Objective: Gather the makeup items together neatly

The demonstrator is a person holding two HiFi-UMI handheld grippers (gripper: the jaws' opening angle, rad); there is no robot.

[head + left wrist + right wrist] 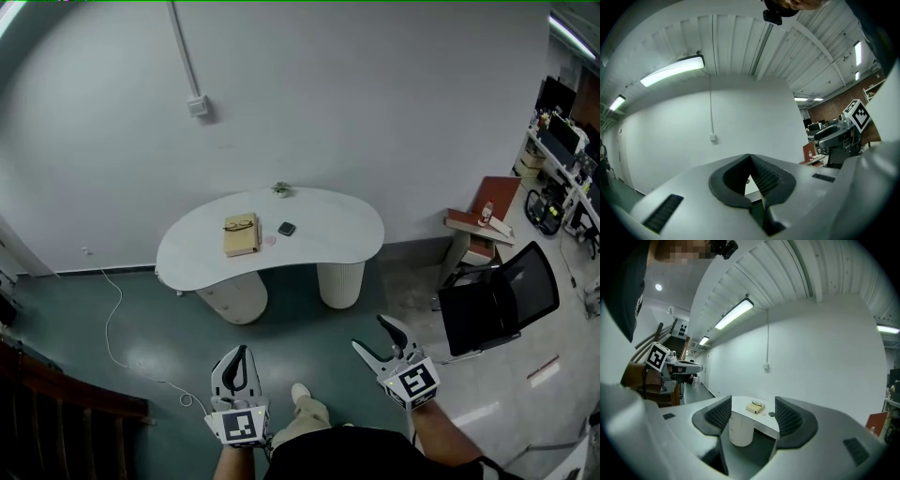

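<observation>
A white kidney-shaped table stands by the wall, well ahead of both grippers. On it lie a small dark compact, a tiny pink round item and a tan book with glasses on top. A small object sits at the table's far edge. My left gripper is held low over the floor with its jaws together and empty. To its right, my right gripper stands open with nothing in it. The right gripper view looks between its pads at the table, book and compact.
A black office chair stands to the right. A reddish-brown stand behind it carries books and a bottle. A white cable trails over the green floor at left. A wooden stair rail is at lower left, and desks with monitors at far right.
</observation>
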